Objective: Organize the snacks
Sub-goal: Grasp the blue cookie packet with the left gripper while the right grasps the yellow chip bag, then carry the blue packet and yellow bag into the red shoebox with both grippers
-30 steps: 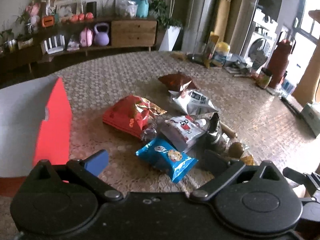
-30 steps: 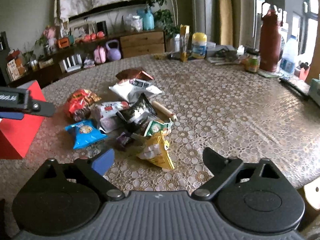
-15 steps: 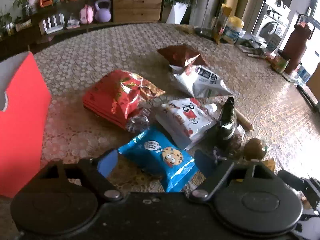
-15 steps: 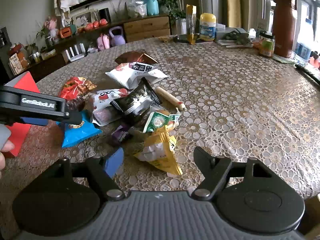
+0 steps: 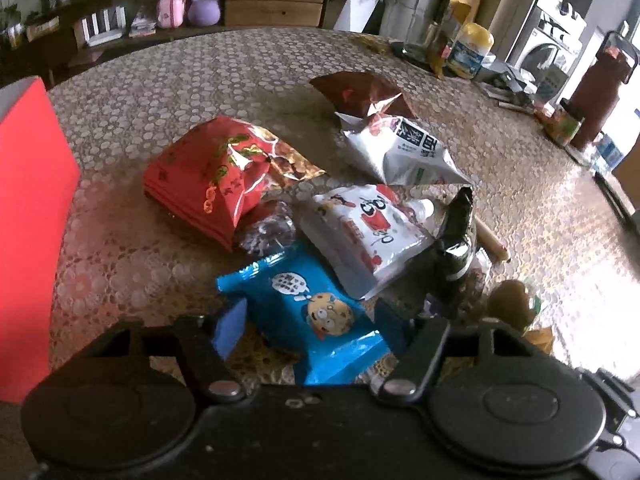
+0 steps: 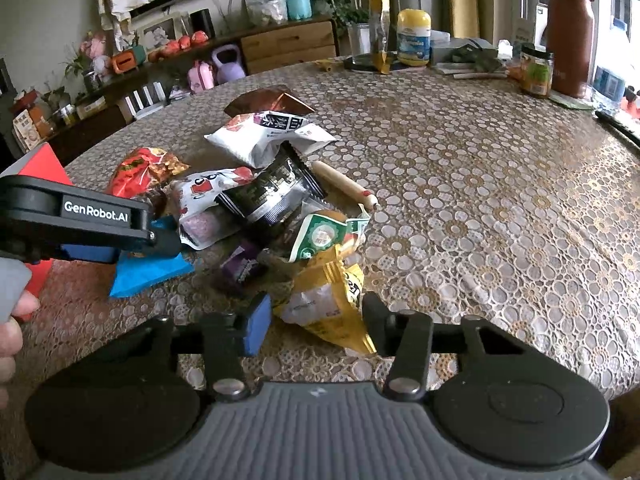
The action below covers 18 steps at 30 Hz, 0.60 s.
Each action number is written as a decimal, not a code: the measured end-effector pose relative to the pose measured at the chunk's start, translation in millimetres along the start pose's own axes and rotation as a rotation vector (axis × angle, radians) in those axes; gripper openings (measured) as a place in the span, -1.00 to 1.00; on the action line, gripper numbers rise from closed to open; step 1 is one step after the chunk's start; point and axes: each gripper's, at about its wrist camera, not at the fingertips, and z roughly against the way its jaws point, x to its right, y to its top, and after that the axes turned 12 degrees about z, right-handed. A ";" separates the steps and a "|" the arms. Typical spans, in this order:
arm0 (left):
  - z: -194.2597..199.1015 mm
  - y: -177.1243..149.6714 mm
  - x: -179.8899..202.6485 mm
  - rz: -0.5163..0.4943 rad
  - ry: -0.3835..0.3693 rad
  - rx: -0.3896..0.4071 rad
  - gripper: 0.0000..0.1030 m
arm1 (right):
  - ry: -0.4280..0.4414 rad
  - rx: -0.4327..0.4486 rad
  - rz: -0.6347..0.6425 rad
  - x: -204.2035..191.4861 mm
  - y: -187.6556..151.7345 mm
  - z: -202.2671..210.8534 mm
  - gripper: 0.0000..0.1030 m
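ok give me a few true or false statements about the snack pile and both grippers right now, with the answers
1. The left gripper is open around the blue cookie packet. True.
2. The right gripper is shut on the yellow packet. False: its jaws are open, with the packet between them.
3. The red snack bag lies on the patterned tablecloth. True.
4. The red box sits at the pile's right. False: it stands at the left.
5. The brown bottle lies flat. False: it stands upright.
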 end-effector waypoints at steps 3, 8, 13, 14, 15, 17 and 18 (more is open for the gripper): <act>2.6 -1.5 -0.7 -0.001 -0.026 0.000 0.05 | -0.002 -0.004 -0.007 0.0 -0.5 1.9 -0.27; 7.2 -2.7 -1.1 -0.015 -0.027 0.014 -0.28 | -0.002 -0.010 -0.009 -3.9 -2.6 5.1 -0.34; 12.8 -4.3 -8.5 -0.006 -0.040 0.012 -0.36 | 0.002 -0.015 -0.012 -8.5 -5.5 12.6 -0.36; 14.2 -4.9 -10.4 -0.006 -0.042 0.012 -0.37 | 0.002 -0.014 -0.011 -9.9 -6.0 14.9 -0.36; 15.7 -5.5 -12.2 -0.004 -0.046 0.011 -0.37 | 0.001 -0.014 -0.012 -11.2 -6.5 17.2 -0.36; 19.0 -7.2 -16.6 0.001 -0.051 0.008 -0.39 | 0.004 -0.012 -0.014 -14.0 -8.3 22.9 -0.36; 20.9 -8.4 -19.1 0.001 -0.053 0.006 -0.40 | 0.007 -0.011 -0.015 -15.0 -9.1 25.7 -0.36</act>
